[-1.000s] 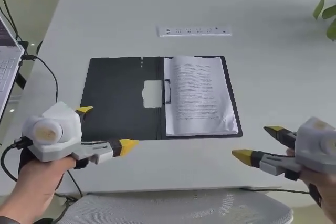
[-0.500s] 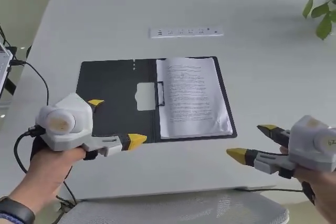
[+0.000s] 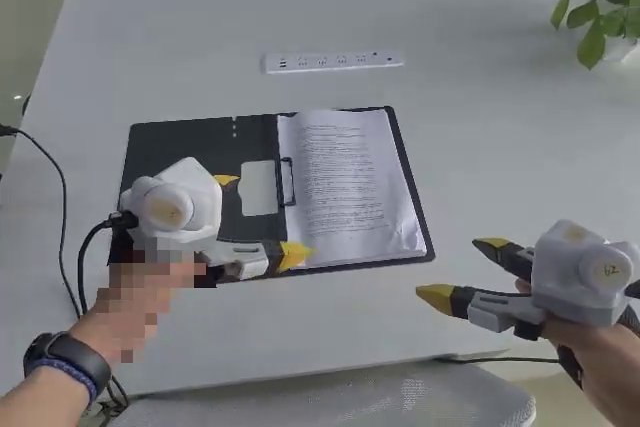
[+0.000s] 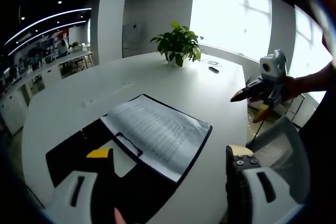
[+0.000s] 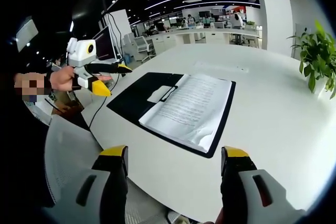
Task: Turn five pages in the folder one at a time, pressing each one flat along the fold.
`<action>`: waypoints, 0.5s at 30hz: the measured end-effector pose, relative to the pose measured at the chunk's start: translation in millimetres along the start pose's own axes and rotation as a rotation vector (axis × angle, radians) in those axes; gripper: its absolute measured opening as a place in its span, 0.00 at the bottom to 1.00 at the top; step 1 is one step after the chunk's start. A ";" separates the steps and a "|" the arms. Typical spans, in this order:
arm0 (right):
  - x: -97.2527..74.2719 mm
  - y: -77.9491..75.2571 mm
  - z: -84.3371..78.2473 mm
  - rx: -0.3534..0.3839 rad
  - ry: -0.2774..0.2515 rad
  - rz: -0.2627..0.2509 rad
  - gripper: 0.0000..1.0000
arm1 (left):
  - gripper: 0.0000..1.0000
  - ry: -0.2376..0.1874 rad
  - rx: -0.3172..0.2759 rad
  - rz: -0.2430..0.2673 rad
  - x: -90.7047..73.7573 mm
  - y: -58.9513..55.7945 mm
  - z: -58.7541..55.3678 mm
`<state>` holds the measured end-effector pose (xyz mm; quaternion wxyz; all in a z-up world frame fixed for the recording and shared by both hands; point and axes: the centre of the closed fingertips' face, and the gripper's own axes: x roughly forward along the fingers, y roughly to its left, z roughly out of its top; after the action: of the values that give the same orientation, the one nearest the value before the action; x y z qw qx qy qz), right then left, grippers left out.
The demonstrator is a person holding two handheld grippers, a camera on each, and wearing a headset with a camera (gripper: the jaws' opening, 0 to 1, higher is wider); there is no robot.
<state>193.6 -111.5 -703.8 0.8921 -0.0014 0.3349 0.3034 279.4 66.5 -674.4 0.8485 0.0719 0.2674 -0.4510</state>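
Observation:
A black folder (image 3: 180,162) lies open on the white table, with a stack of printed pages (image 3: 348,185) on its right half and a clip (image 3: 287,179) at the fold. My left gripper (image 3: 262,219) is open and hovers over the folder's near edge, left of the pages. My right gripper (image 3: 464,269) is open too, above the table's front edge, to the right of the folder's near corner and apart from it. The pages (image 4: 152,132) and the right gripper (image 4: 252,98) appear ahead in the left gripper view. In the right gripper view I see the pages (image 5: 191,103) and the left gripper (image 5: 107,77).
A white power strip (image 3: 333,62) lies on the table beyond the folder. A potted plant (image 3: 590,2) stands at the far right. A black cable (image 3: 55,187) runs along the table's left side. A mesh chair back (image 3: 330,397) sits below the front edge.
My left gripper has moved right and forward, from beside the folder to over its near edge. The right gripper has held its place. The head camera has shifted.

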 end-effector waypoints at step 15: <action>-1.4 -8.2 -3.8 0.024 0.006 -0.006 0.71 | 0.85 -0.023 -0.017 -0.072 67.8 -22.2 30.1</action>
<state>195.0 -119.8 -707.5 0.8919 0.0076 0.3413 0.2966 303.9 -6.6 -681.4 0.8354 0.0496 0.2638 -0.4797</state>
